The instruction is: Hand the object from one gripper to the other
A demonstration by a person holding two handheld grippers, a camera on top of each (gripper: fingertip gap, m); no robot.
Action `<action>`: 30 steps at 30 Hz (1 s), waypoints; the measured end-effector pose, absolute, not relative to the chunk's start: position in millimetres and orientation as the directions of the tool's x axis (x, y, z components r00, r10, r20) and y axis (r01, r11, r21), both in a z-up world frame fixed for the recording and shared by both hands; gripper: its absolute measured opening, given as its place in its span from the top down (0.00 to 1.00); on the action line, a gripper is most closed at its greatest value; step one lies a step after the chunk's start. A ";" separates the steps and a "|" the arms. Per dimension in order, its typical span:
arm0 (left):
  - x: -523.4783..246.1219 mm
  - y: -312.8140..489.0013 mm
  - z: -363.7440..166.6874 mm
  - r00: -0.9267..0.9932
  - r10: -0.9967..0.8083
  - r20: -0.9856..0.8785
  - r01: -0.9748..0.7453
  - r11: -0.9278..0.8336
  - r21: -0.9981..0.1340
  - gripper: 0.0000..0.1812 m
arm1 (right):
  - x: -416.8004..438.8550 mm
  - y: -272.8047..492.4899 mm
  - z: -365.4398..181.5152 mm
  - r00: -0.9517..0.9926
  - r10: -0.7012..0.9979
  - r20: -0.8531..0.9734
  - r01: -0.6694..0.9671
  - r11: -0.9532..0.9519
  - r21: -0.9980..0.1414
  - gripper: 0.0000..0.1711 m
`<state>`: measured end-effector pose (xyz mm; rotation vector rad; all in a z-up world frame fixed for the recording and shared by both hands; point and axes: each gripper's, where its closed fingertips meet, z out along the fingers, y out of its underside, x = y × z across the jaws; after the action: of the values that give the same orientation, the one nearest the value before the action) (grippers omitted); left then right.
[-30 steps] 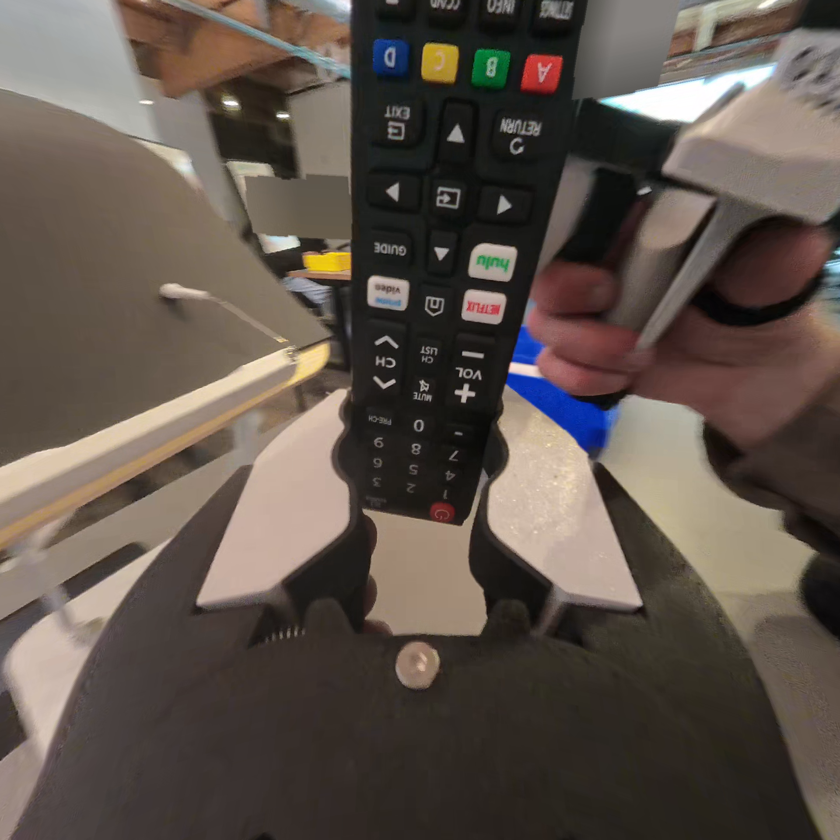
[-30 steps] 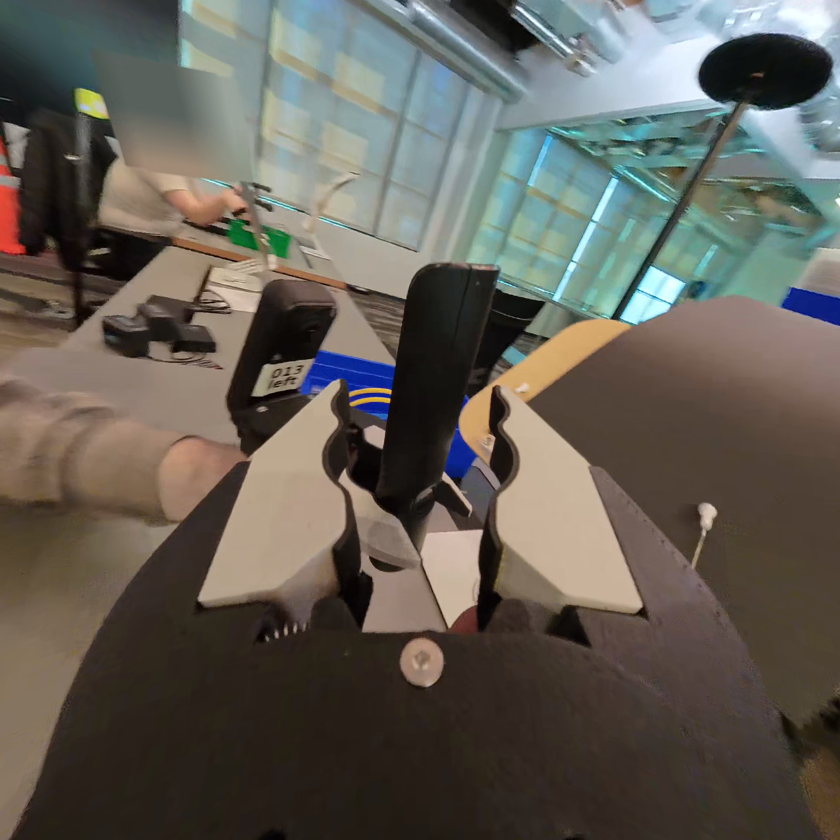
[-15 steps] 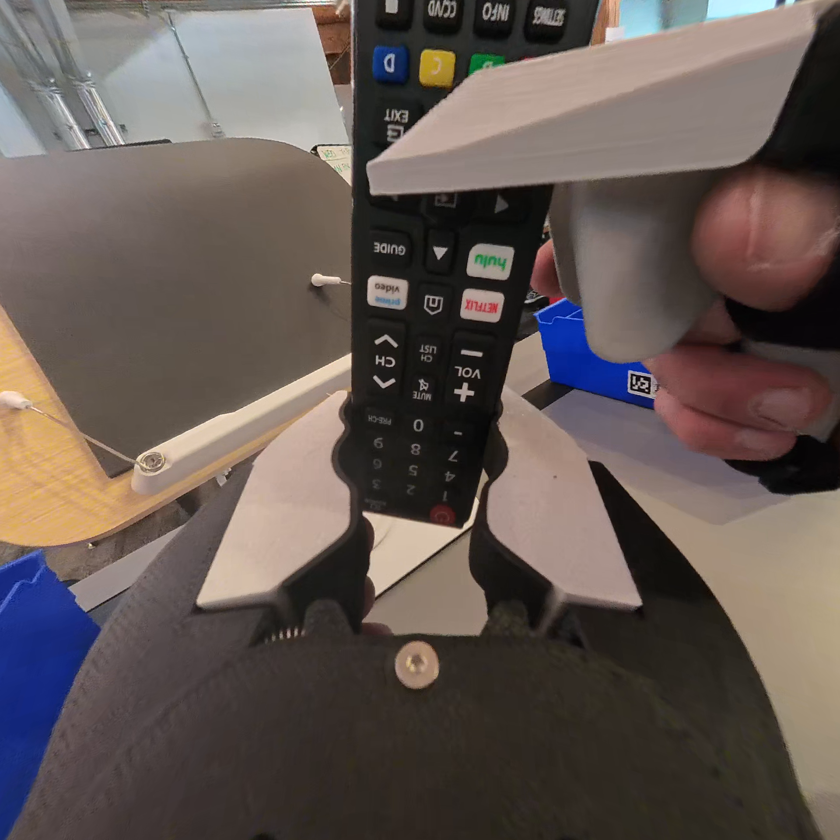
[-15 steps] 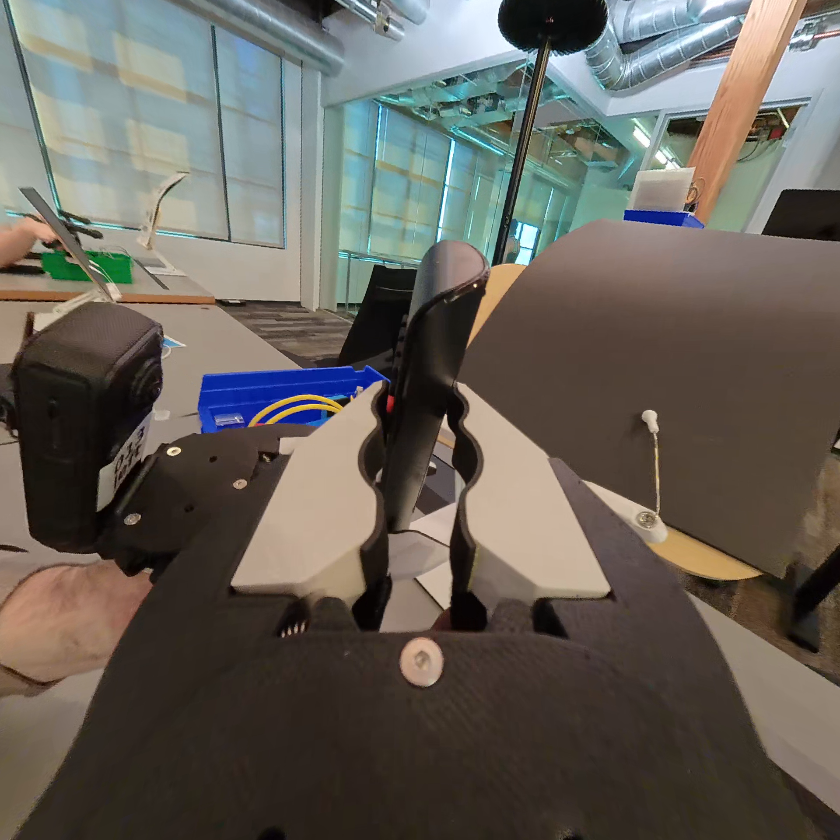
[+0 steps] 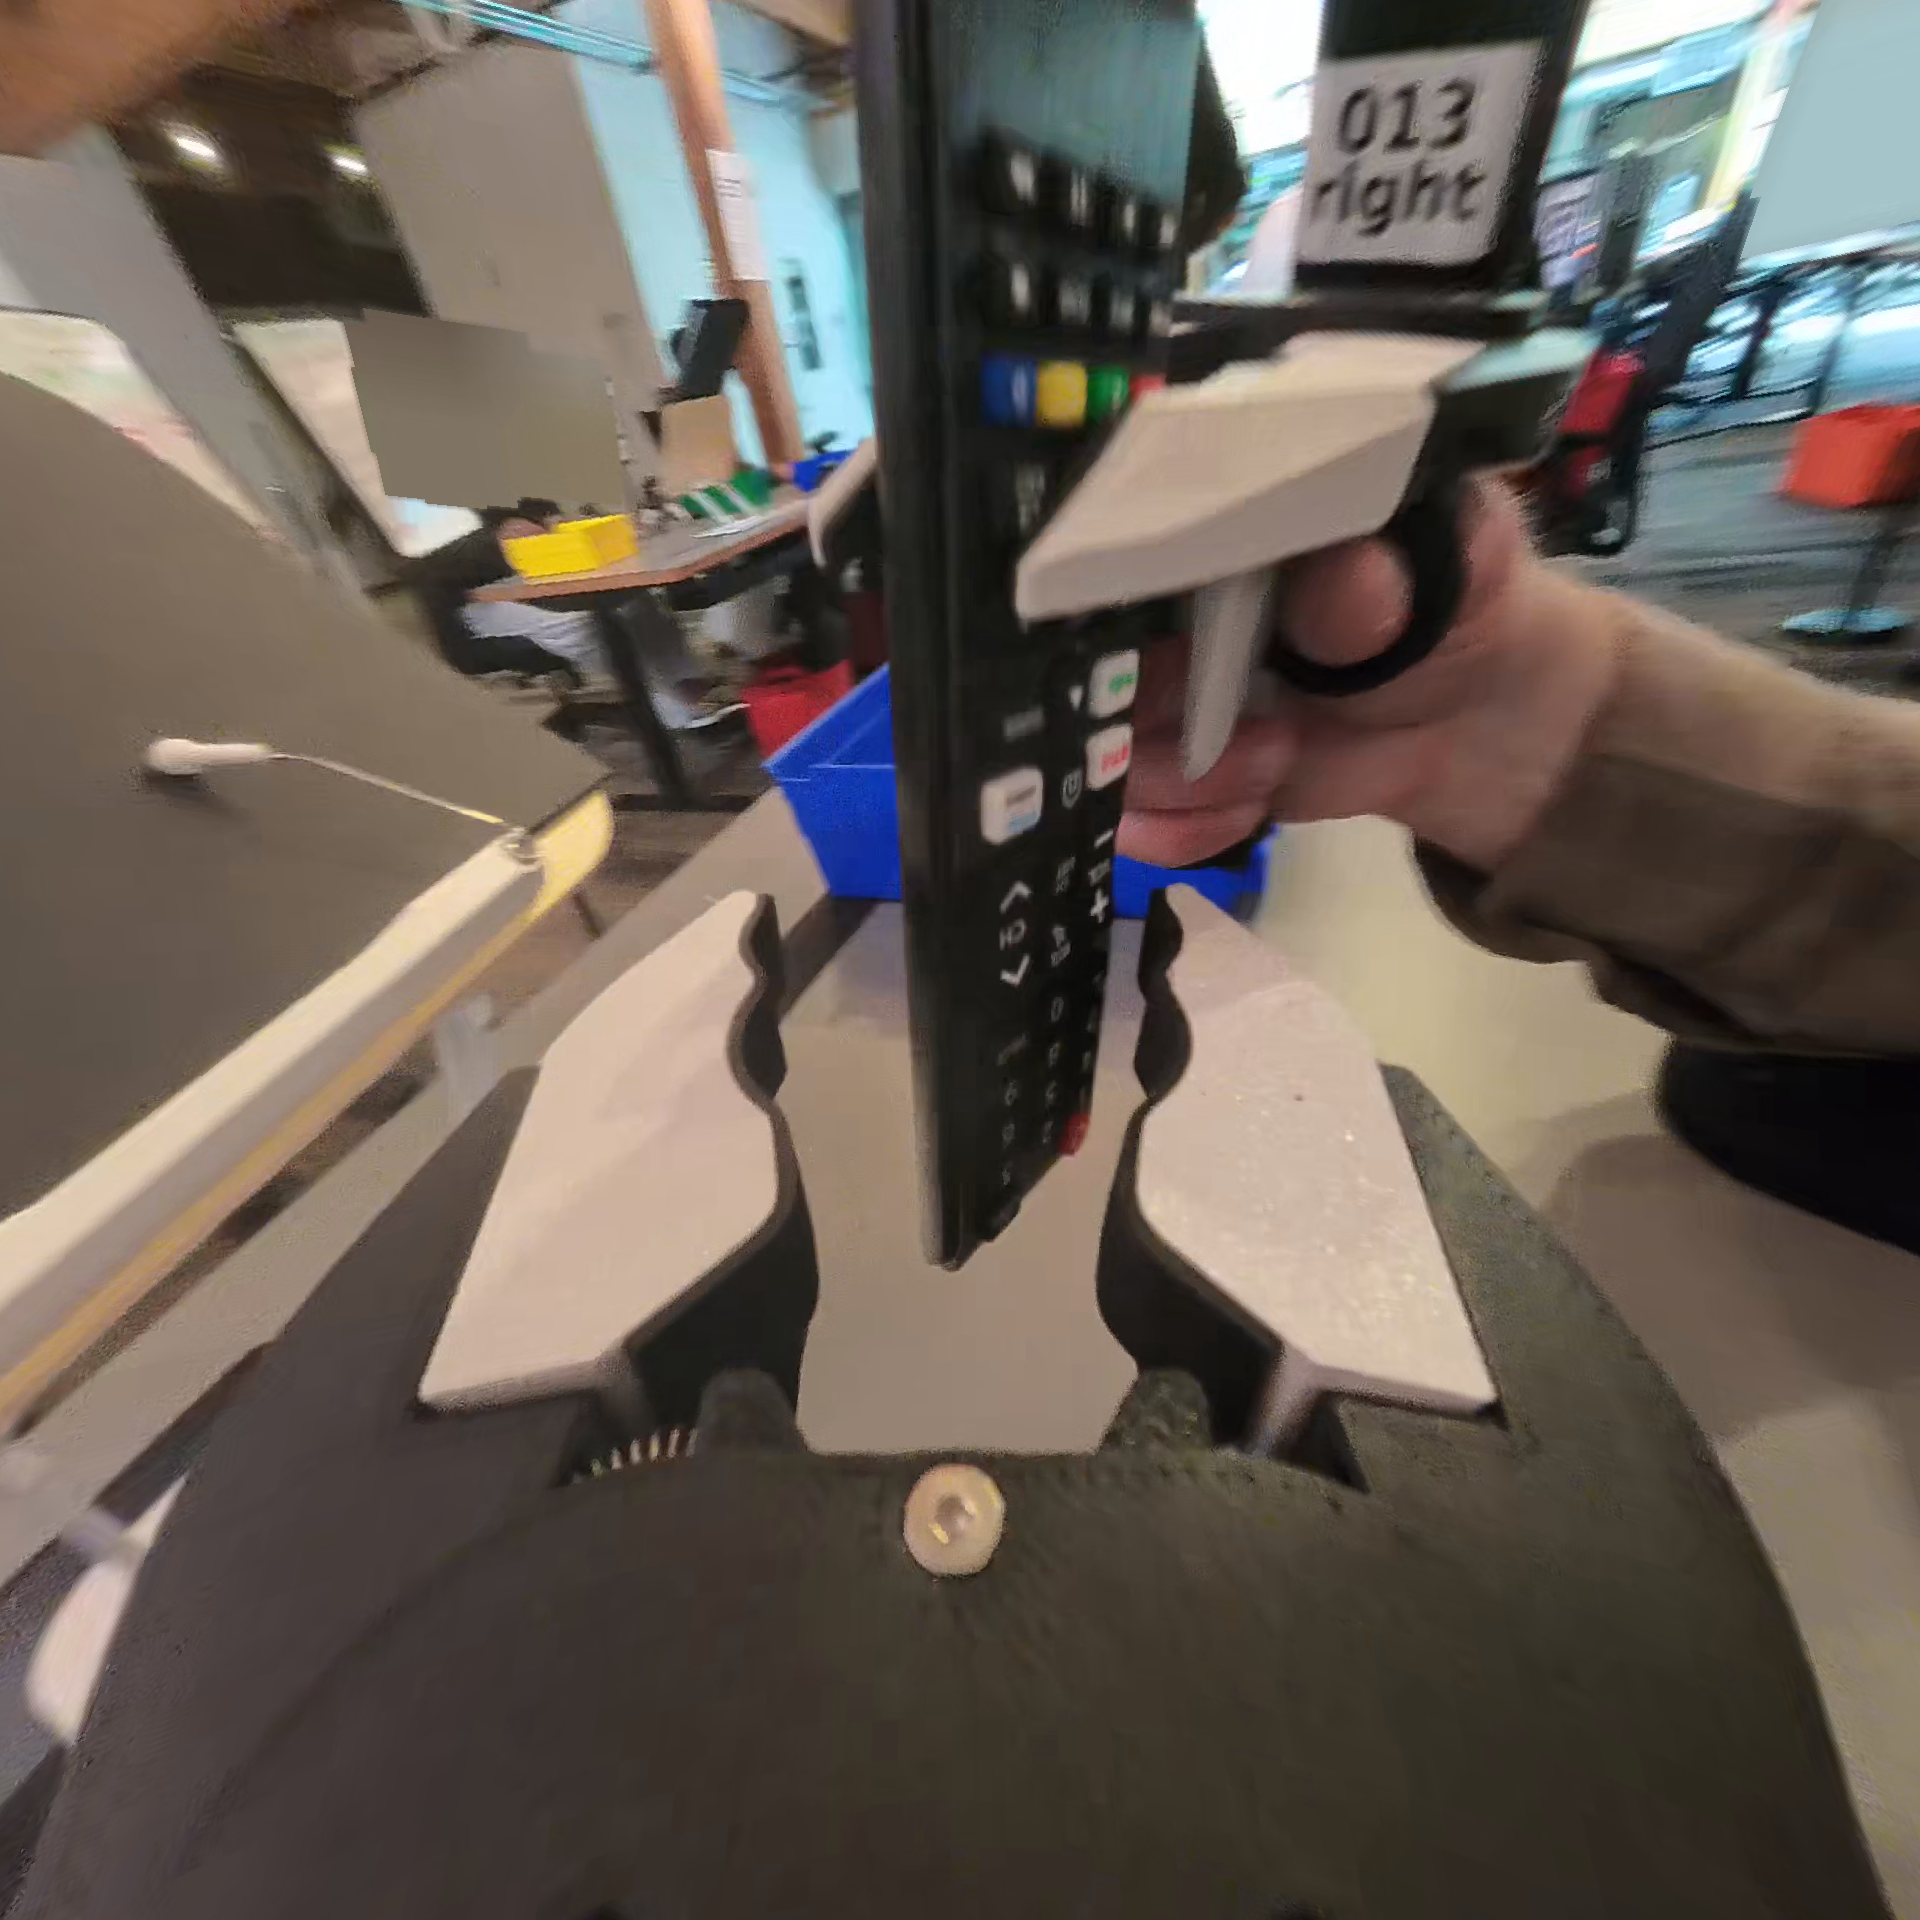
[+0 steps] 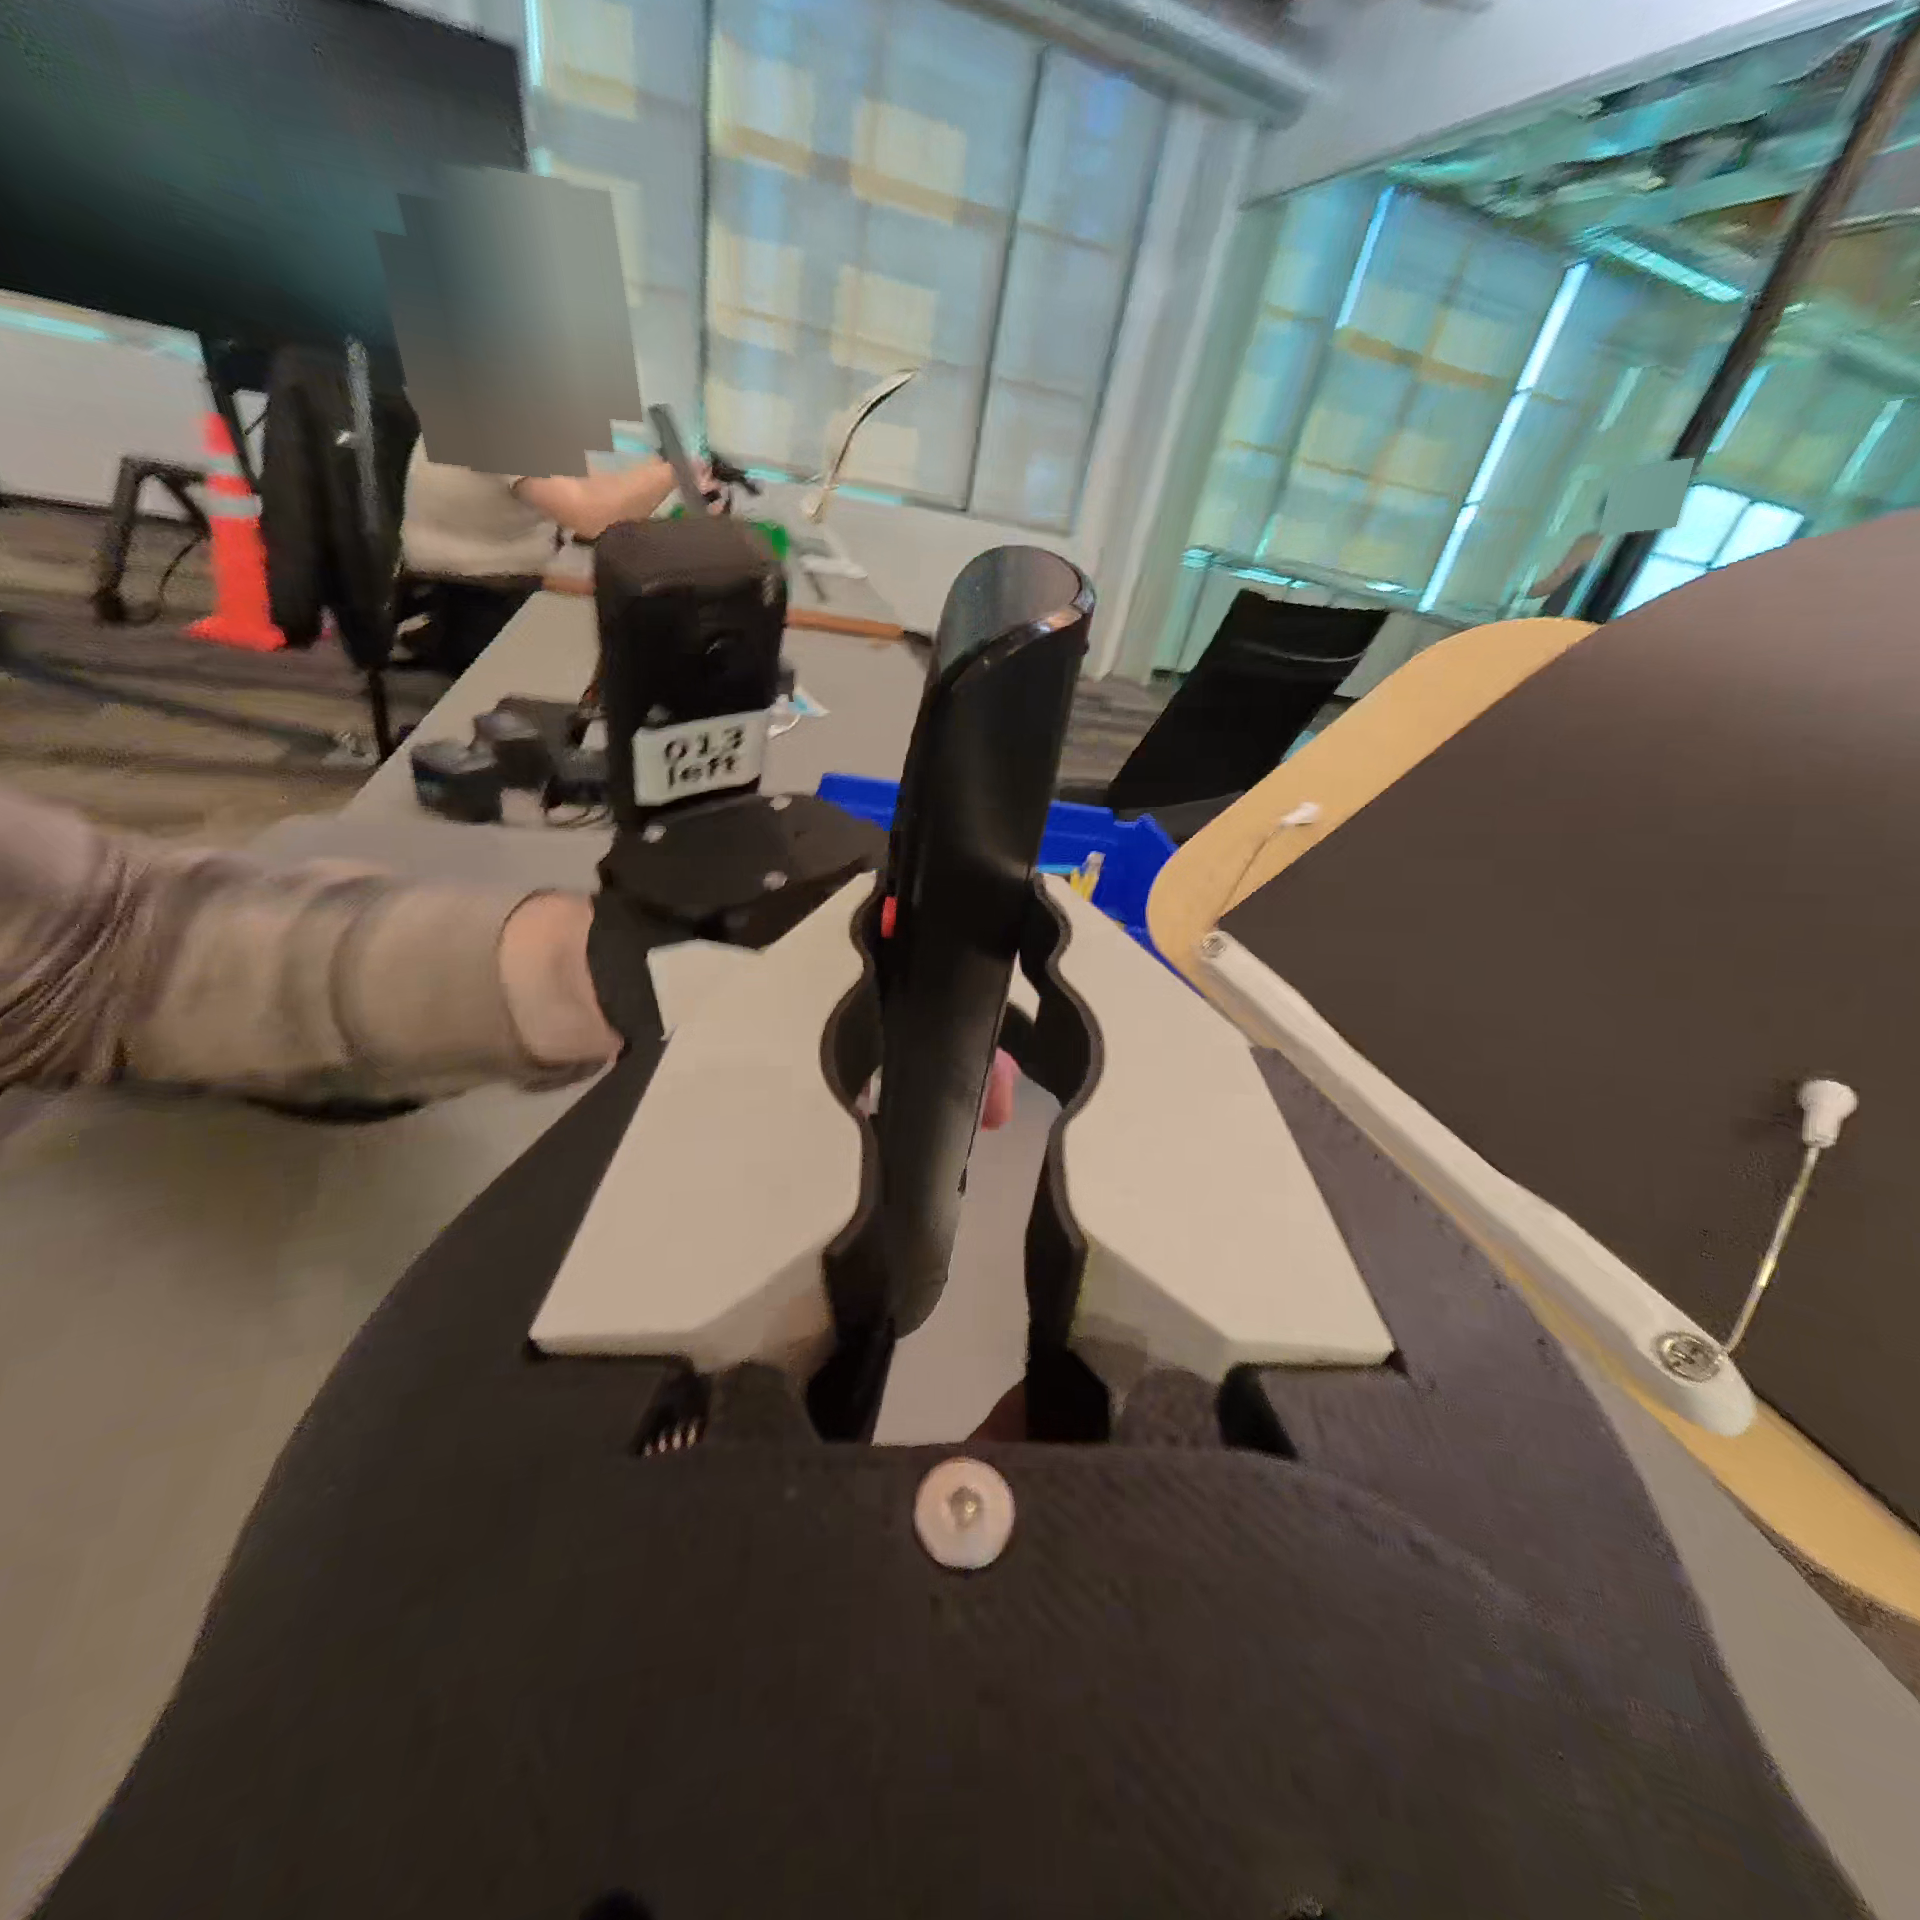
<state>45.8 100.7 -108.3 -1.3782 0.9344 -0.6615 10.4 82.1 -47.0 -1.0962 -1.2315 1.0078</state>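
Note:
A black remote control with coloured buttons stands upright in the air. In the left wrist view its lower end hangs between the fingers of my left gripper, which is open, with a gap on each side. The right gripper's white finger clamps the remote higher up, held by a hand. In the right wrist view my right gripper is shut on the remote, seen from its back and side. The left gripper's body sits just left of the remote, held by a sleeved arm.
A grey table lies below. A blue bin stands behind the remote and also shows in the right wrist view. A dark curved panel on a wooden board stands close by. A person sits at a far table beside an orange cone. My right fingertips sit around 7 centimetres from my left ones.
My left gripper has opened and let go of the remote's lower end. My right gripper closed around the remote and now holds it; the remote has turned edge-on in the left wrist view.

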 end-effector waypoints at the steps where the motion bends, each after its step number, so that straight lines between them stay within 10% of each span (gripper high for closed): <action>1: 46.5 97.1 -106.4 0.480 -0.865 -0.146 -0.114 0.103 -0.988 0.65 | 11.3 79.2 -50.6 0.056 0.977 0.208 0.019 0.207 -0.978 0.88; 12: 66.6 61.6 -107.7 0.293 -0.940 -0.173 -0.115 0.145 -0.983 0.86 | 19.1 48.9 -63.1 -0.197 0.969 0.150 0.005 0.154 -0.988 0.88; 20: 22.2 125.6 -97.3 0.737 -0.601 -0.310 -0.230 0.208 -0.951 0.86 | 0.8 92.8 -57.8 0.123 0.984 0.132 0.025 0.130 -0.991 0.63; 30: 5.0 137.1 -99.8 0.844 -0.338 -0.416 -0.355 0.228 -0.907 0.87 | -22.4 118.7 -70.6 0.440 0.894 0.080 0.005 0.087 -0.996 0.71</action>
<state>5.0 137.1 -99.8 -1.3672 0.6137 0.0127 -22.4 118.7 -70.6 -1.3176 -0.8980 0.8167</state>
